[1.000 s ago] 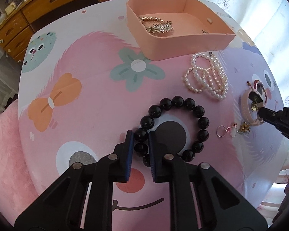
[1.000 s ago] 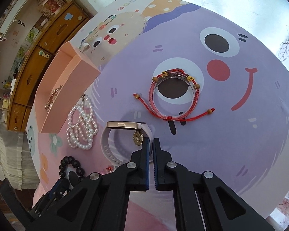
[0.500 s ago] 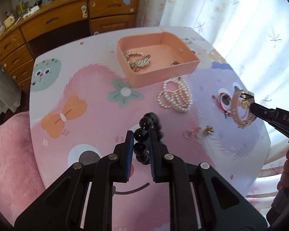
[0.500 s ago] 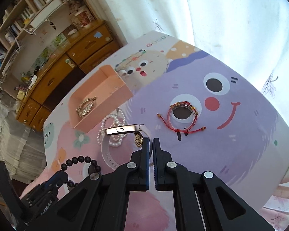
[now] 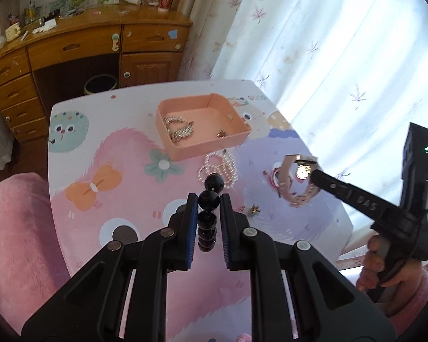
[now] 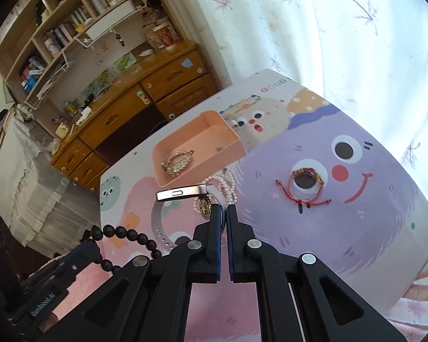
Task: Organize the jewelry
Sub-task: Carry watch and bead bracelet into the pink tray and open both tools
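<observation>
Tongs come first: the left gripper [image 5: 209,203] is clamped on the black bead bracelet [image 5: 209,201], which hangs clear above the table [image 5: 71,154], and the right gripper [image 6: 223,209] is pinched nearly closed on the strap of a pale watch [image 6: 182,193] with a gold charm dangling beside it. Both pieces look to be in transit toward the pink tray [image 5: 202,150], which already holds a silver chain [image 5: 179,130], so the step in hand is probably carry-and-drop. Next each load needs centring over the tray walls before its jaws part; the pearl strand [image 5: 221,168] and red cord bracelet [image 6: 305,183] remain on the table.
</observation>
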Motion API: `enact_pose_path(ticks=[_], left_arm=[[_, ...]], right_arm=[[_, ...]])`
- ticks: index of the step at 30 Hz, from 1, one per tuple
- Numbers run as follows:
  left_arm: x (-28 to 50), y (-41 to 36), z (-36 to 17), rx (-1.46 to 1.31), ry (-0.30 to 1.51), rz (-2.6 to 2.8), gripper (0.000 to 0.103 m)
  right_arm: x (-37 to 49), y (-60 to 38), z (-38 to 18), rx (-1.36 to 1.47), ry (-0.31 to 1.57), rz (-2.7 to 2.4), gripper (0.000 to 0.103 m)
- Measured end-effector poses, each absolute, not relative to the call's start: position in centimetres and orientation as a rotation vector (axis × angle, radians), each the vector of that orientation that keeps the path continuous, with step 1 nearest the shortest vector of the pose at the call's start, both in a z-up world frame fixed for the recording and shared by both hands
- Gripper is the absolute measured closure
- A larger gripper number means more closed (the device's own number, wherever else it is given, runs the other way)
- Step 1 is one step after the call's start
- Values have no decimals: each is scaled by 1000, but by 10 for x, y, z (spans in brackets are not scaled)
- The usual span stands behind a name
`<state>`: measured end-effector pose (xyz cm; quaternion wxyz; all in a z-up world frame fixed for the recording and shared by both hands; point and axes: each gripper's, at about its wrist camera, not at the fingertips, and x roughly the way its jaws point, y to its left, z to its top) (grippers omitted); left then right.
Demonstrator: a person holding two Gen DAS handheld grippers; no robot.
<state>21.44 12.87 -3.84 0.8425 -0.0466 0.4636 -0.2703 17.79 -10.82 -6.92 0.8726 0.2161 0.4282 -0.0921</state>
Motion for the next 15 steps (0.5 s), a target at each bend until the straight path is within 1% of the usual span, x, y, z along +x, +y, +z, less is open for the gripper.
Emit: enact_pose_path(ticks=[8, 15], left_arm=[[224, 110, 11, -91, 881, -572, 90], [257, 84, 34, -115, 831, -524, 90]], right_arm=[[206, -112, -44, 428, 880, -114, 100], [251, -129, -24, 385, 863, -28, 100]])
